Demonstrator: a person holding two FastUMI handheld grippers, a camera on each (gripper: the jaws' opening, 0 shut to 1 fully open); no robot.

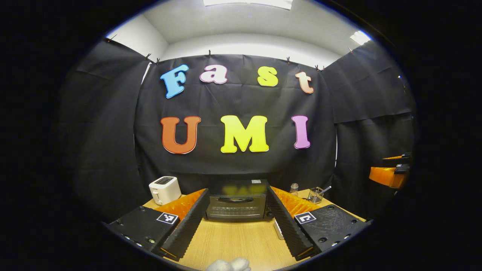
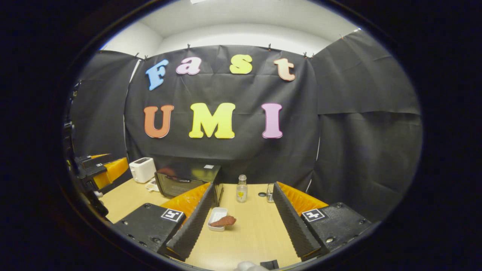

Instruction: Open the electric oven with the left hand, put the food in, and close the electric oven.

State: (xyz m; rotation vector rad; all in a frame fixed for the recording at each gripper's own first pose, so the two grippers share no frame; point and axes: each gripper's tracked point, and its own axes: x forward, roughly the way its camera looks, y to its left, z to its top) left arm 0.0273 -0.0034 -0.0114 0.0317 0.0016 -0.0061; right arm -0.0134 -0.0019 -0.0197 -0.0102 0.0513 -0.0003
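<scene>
— Where is the little black electric oven [image 1: 237,203] with the dark glass door?
— It sits at the back of the light wooden table [image 1: 233,241], up against the black cloth wall. Its door is shut. In the left gripper view it is right in the middle, between the two fingers of the left hand-held gripper [image 1: 237,229].
— Is that gripper holding it?
— No. Its fingers are spread wide, with nothing between them, and the oven is well apart from them.
— And the food?
— A brown piece of food [image 2: 223,221] lies on a small white tray [image 2: 217,218]. In the right gripper view the tray is on the table, in front of the oven and just beside one finger of the right hand-held gripper [image 2: 241,231].
— Does that one hold anything?
— No, it is wide too, and bare.
— What else is there?
— A white toaster [image 1: 164,189] stands near the oven on one side. On the other side are a small clear bottle [image 2: 241,189] and a wire cup [image 1: 315,195] with a spoon in it.
</scene>
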